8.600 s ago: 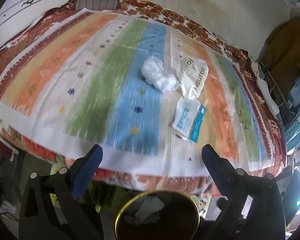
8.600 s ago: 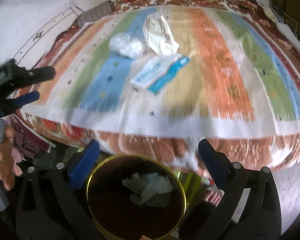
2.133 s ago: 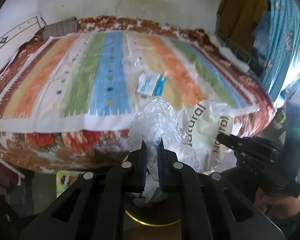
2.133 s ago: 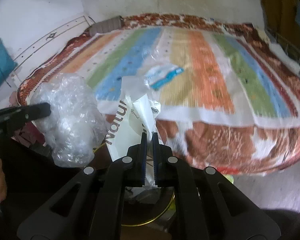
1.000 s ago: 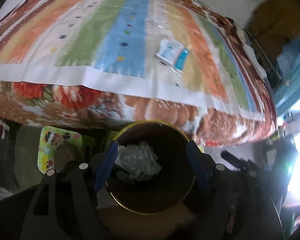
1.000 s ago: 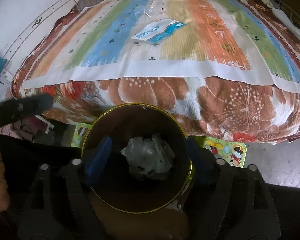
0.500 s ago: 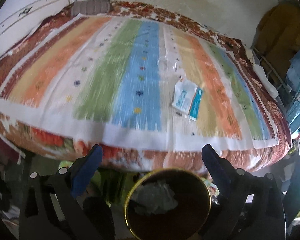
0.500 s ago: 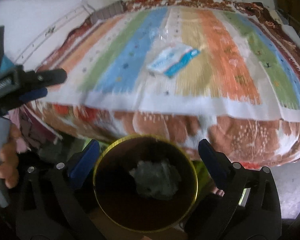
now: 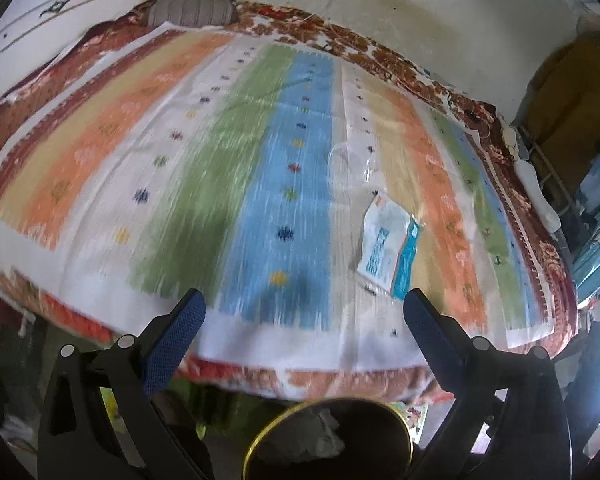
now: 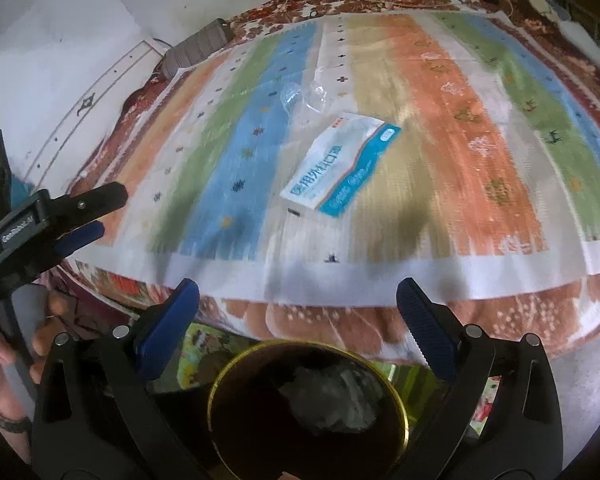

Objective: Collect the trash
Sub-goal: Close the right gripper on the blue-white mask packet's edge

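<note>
White-and-blue packet (image 10: 340, 168) on the bed (image 10: 460, 256), near the middle of the striped cover: a row of blue Chinese characters along its white part, reading roughly "医用外科口罩"; smaller white script on the blue band, too blurred to read. Left hand-held gripper (image 10: 72, 216): white lettering on its black body, seemingly "GenRobot.AI", partly blurred.

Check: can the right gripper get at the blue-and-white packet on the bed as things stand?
Probably yes. The right gripper is open and empty, and the packet lies flat on the striped bedspread with nothing between them.
</note>
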Demonstrator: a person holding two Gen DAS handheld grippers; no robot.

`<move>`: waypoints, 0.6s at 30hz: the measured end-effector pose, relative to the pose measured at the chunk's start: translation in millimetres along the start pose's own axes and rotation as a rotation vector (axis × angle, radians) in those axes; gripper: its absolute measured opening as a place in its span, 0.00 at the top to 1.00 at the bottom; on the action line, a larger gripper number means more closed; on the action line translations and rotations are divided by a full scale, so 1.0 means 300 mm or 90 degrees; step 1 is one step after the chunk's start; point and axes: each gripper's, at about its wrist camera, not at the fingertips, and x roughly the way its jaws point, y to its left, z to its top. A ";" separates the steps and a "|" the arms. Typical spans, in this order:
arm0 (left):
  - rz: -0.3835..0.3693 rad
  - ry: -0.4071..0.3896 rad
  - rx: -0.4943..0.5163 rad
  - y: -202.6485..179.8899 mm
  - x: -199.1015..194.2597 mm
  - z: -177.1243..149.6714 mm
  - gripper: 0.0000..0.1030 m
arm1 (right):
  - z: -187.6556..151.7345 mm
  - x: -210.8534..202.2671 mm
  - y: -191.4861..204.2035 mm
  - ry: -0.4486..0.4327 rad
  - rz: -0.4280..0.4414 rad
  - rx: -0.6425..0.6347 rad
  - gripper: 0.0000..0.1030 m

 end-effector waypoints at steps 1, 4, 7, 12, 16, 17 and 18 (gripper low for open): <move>-0.004 -0.001 -0.001 0.003 0.008 0.012 0.06 | 0.005 0.010 -0.006 0.004 0.008 0.009 0.09; -0.017 -0.004 -0.007 0.008 0.043 0.051 0.06 | 0.026 0.052 -0.035 0.018 0.031 0.042 0.10; -0.020 -0.016 0.006 0.009 0.073 0.082 0.06 | 0.056 0.096 -0.065 0.022 0.038 0.066 0.13; -0.029 -0.018 0.005 0.025 0.113 0.116 0.06 | 0.100 0.177 -0.106 0.036 0.060 0.104 0.16; -0.029 -0.012 -0.008 0.041 0.140 0.134 0.06 | 0.129 0.236 -0.124 0.049 0.070 0.107 0.21; -0.029 -0.010 -0.010 0.044 0.147 0.138 0.06 | 0.134 0.252 -0.132 0.054 0.075 0.116 0.24; -0.033 -0.009 -0.013 0.045 0.154 0.143 0.06 | 0.137 0.267 -0.140 0.060 0.080 0.127 0.27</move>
